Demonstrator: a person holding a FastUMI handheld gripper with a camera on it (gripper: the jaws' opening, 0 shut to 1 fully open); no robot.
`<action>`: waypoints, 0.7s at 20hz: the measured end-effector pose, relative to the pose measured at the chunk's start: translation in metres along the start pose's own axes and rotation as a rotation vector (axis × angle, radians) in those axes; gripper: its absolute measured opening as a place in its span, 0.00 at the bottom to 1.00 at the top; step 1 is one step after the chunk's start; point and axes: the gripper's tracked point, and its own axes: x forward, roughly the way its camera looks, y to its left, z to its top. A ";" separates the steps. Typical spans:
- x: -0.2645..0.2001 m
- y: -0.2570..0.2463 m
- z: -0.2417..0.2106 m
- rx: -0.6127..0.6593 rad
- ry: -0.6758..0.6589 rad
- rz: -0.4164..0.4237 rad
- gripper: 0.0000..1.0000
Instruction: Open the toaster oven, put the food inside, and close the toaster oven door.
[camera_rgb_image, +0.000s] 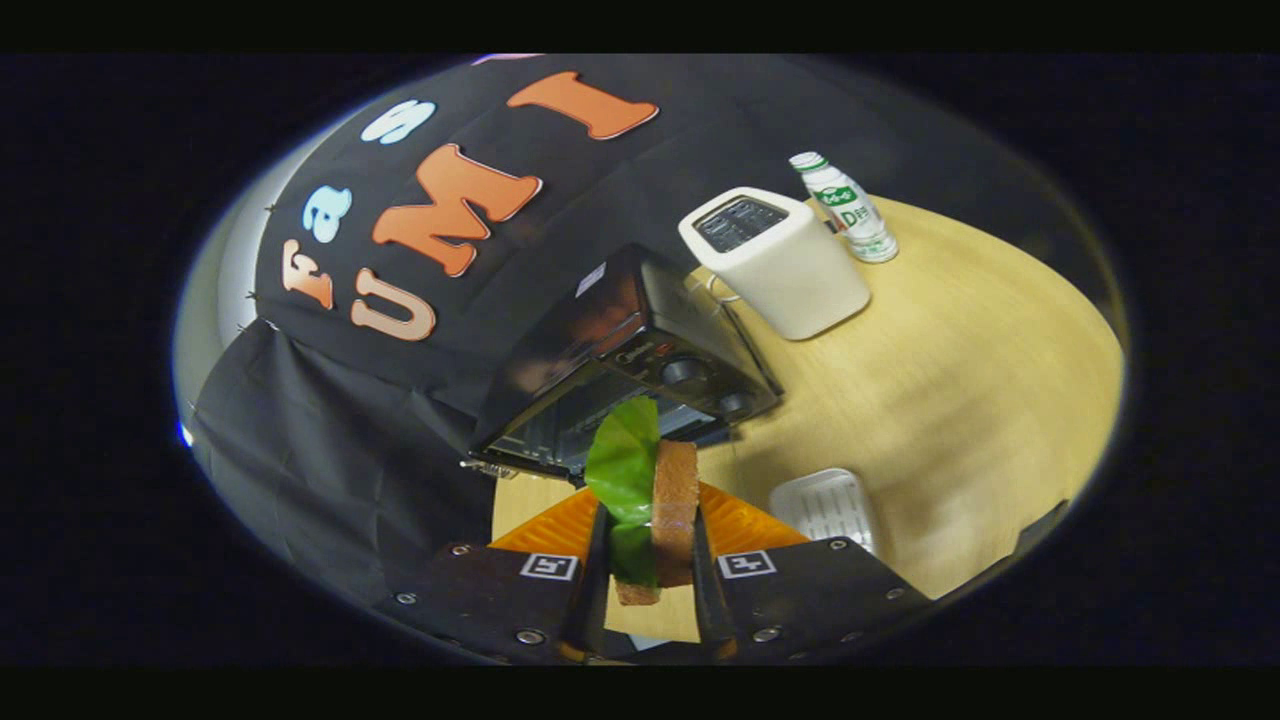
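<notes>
Firmly pinching a sandwich (672, 520) between both fingers (650, 590): a brown bread slice with a green lettuce leaf (624, 462) on its left face, held upright above the wooden bench (950, 420). Just beyond, a black toaster oven (625, 370), seen from above, door apparently down. Further back, a white pop-up toaster (775, 262) and, beside it, a small white bottle (845, 207) with a green label. Right of the fingers, a white ridged tray (825, 505) on the bench.
</notes>
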 end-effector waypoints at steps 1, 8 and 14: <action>0.013 0.008 -0.002 0.006 0.001 0.014 0.36; 0.079 0.057 -0.010 0.092 -0.093 0.094 0.37; 0.124 0.065 -0.012 0.220 -0.205 0.097 0.36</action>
